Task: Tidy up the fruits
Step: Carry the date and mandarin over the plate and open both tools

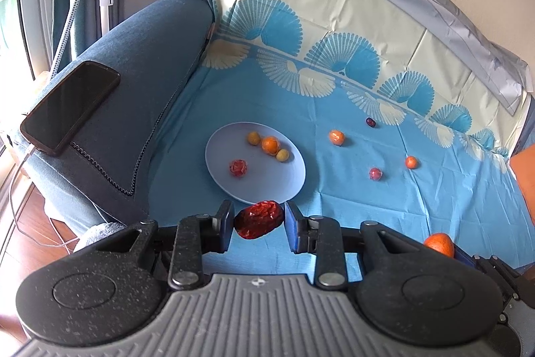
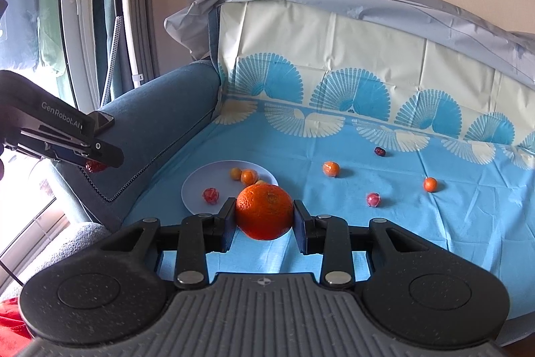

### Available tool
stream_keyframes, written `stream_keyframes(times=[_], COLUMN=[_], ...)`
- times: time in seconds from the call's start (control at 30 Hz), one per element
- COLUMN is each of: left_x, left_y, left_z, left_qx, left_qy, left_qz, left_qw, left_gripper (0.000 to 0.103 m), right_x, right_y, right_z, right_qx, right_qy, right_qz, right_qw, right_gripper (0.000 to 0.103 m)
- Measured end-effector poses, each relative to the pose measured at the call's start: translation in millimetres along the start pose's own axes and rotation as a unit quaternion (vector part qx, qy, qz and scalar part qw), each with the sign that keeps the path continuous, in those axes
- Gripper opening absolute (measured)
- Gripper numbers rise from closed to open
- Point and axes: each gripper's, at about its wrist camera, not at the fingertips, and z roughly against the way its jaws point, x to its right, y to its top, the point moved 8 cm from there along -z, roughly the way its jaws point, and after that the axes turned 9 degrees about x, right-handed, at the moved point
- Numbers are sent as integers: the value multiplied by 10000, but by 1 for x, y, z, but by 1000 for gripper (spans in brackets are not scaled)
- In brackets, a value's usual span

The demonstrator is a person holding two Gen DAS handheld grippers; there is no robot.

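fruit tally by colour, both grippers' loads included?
Orange: 5, with one in the right gripper, one on the plate, three on the cloth.
Red or dark red: 4, with one in the left gripper.
Yellow: 2, both on the plate.
Total: 11.

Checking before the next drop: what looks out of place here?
Four fruits lie loose on the blue cloth outside the plate: two oranges, a red one, a dark one. Nothing spilled or damaged.
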Motion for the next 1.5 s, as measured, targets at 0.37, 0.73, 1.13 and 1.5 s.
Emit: stream_keyframes(times=[0.37, 0.73, 1.13, 1.5], left_x=[-16, -14, -17, -22], left_y=[17, 27, 7, -12], left_z=[-20, -89, -199, -274], left_qx=[-10, -395, -1079, -1477], left_qy=[141, 124, 280, 334], left_qz=[84, -39, -123, -442], left_qw=[9999, 9991, 9937, 9875], left_gripper=[35, 35, 35, 35], right_x=[-4, -19, -9, -13], right_y=[0, 4, -32, -73], right_z=[-25, -94, -188, -267], right_qx=[-248, -479, -852, -1476], right_qy=[34, 282, 445, 931], right_qz=[-2, 122, 414, 738], right_qw=[9997, 9984, 9945, 9819], right_gripper=[36, 36, 36, 36])
